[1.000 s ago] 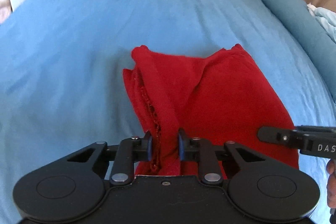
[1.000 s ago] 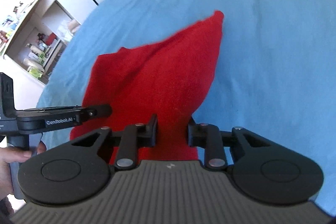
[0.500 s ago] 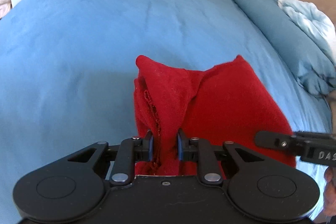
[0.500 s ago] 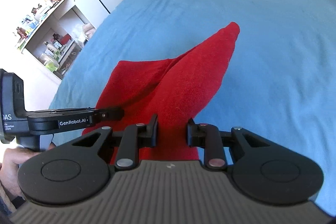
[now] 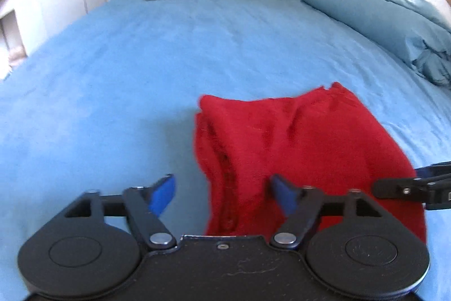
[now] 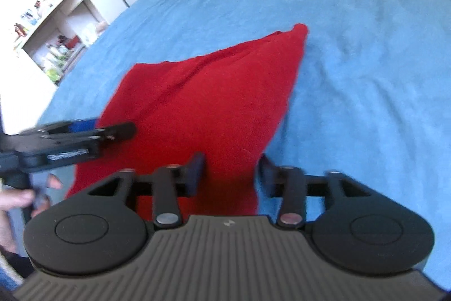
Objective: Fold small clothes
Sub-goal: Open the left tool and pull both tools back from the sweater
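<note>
Blue bedspread (image 5: 141, 69), pillows along the top of the frame: both claws have just let go of the red garment (image 5: 296, 148).

Half a second ago each claw pinched the cloth; now the left gripper (image 5: 222, 195) is spread wide and the right gripper (image 6: 229, 168) stands parted around a loose edge without squeezing. The garment lies in the lower centre of both views, folded over on the bed. This fold looks laid down; smoothing or another fold likely follows.
</note>
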Demonstrator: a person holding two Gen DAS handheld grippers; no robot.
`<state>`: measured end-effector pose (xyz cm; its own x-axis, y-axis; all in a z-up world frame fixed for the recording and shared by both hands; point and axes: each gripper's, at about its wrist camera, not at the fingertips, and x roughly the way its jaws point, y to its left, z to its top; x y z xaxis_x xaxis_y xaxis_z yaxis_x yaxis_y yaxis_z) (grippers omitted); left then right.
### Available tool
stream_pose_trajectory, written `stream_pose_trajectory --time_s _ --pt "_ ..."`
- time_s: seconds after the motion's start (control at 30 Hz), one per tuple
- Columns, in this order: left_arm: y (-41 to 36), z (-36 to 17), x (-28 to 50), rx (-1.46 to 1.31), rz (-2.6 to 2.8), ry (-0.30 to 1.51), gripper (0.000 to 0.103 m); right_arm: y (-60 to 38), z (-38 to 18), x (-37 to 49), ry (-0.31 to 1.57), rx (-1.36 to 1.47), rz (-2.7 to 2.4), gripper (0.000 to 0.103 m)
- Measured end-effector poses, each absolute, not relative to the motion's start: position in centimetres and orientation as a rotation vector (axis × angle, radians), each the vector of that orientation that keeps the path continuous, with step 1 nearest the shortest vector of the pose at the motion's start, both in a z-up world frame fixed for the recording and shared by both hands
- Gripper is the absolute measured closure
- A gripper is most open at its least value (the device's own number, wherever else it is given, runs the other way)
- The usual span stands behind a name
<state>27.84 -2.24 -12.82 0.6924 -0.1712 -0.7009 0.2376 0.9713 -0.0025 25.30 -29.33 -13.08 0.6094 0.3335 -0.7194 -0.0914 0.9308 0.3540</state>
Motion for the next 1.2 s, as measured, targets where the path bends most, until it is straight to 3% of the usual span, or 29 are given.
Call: stream_pose_trajectory --time_s 0.03,0.2,0.5,0.63,0.83,1.03,1.2 --pt "-2.1 -12.5 28.0 0.092 -0.218 0.774 0.019 -29.4 -13.2 25.0 0.878 0.295 0.220 0.012" --pt "-0.2 -11.5 25.5 0.112 -0.172 0.755 0.007 -30.3 -11.6 22.4 0.850 0.284 0.152 0.000" --pt "1.1 -15.6 27.5 0.077 -0.143 0.828 0.002 -30.6 -15.4 23.1 0.853 0.259 0.003 0.000" --pt "1.2 -14.4 27.4 0.069 -0.135 0.823 0.003 -30.5 -15.3 22.8 0.828 0.232 0.004 0.000" --pt "1.1 -7.5 23.5 0.082 -0.115 0.718 0.005 -30.1 -9.4 19.9 0.740 0.199 0.016 0.000" --pt "1.4 1.3 16.6 0.052 -0.137 0.669 0.000 -28.1 0.2 13.7 0.666 0.109 -0.034 0.000" --pt "0.7 4.6 10.5 0.097 -0.106 0.640 0.000 -26.2 4.6 7.2 0.664 0.059 -0.085 0.000"
